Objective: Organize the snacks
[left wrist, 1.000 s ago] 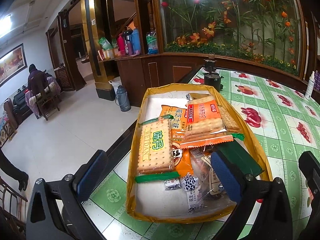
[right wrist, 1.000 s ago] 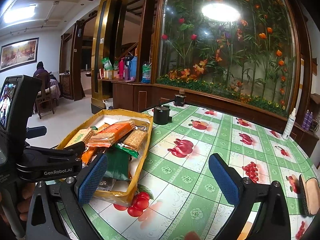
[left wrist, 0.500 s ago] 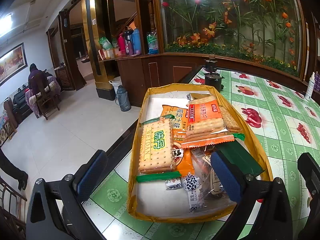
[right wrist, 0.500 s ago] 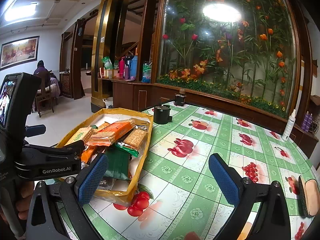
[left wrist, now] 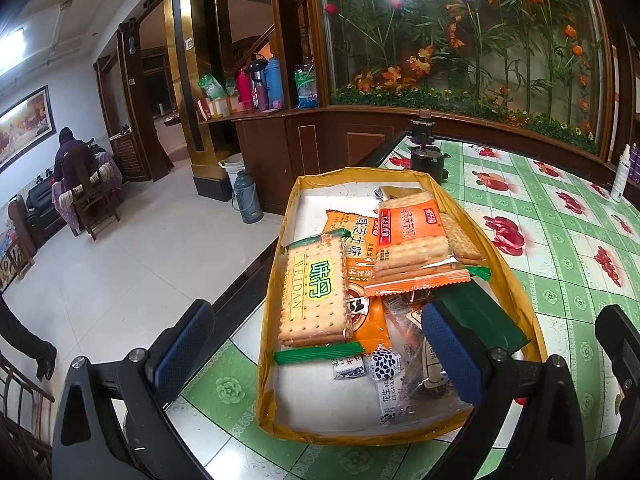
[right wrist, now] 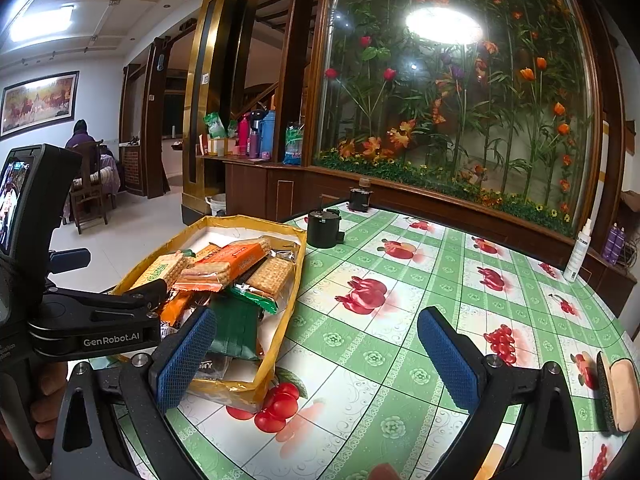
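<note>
Yellow paper lines the long shallow snack box point(left wrist: 516, 292), which sits at the left edge of the table with the green and white fruit-print cloth point(left wrist: 560, 248); one end of the box hangs close to the table's near left corner. Inside it lie three cracker packs that can be counted: one see-through cracker pack with green ends point(left wrist: 314, 296) by the left wall, one orange-labelled cracker pack point(left wrist: 412, 240) stacked on top in the middle, and one plain square cracker pack point(left wrist: 460, 238) tucked beside it by the right wall; under them lie one orange bag with white writing point(left wrist: 354, 236), one dark green flat packet point(left wrist: 480, 316), and two small black-and-white sweets point(left wrist: 370, 364) near the near end. More wrappers sit below, too jumbled to count.

The left gripper point(left wrist: 316, 352) hangs over the near end of the box; its two blue pads are wide apart and grip nothing. The right gripper point(right wrist: 316, 356) hovers above the cloth just right of the box; its two blue pads are also spread wide and empty.

Two black round pots point(right wrist: 323, 228) stand by the far edge; one white spray bottle point(right wrist: 578, 256) stands at the far right edge; one brush with a tan back point(right wrist: 618, 396) lies at the right edge.
</note>
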Demonstrator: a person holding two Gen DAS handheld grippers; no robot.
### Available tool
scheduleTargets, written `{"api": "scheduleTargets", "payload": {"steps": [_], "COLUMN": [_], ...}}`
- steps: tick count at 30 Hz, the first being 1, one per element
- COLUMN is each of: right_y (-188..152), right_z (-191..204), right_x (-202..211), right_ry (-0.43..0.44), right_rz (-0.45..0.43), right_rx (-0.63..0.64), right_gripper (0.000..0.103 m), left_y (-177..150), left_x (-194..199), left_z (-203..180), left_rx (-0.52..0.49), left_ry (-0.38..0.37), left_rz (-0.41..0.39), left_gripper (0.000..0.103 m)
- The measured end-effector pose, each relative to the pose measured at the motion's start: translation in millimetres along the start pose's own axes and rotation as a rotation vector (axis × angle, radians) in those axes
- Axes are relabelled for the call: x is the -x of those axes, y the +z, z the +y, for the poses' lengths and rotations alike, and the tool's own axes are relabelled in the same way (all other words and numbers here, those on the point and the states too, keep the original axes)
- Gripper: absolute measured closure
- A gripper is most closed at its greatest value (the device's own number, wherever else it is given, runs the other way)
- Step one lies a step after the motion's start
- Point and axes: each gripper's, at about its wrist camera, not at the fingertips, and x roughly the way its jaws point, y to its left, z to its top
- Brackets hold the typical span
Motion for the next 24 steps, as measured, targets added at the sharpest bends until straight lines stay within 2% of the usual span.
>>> {"api": "scheduleTargets", "payload": {"steps": [18, 24], "right_y": [-0.3, -0.2], "right_z": [-0.7, -0.4], "right_x": [0.0, 0.0], "right_ry": [0.001, 0.000], "right_rz": [-0.001, 0.000], "right_rx": [0.002, 0.004], "right_gripper": [0.001, 0.001], "left_y": [-0.3, -4.0], "left_x": [0.1, 0.7], "left_z": [1.1, 1.7], "left_rx": [0.002, -0.006], "left_ry": [0.000, 0.025], "left_rz": [0.002, 0.012], "left_gripper": [0.000, 0.000]}}
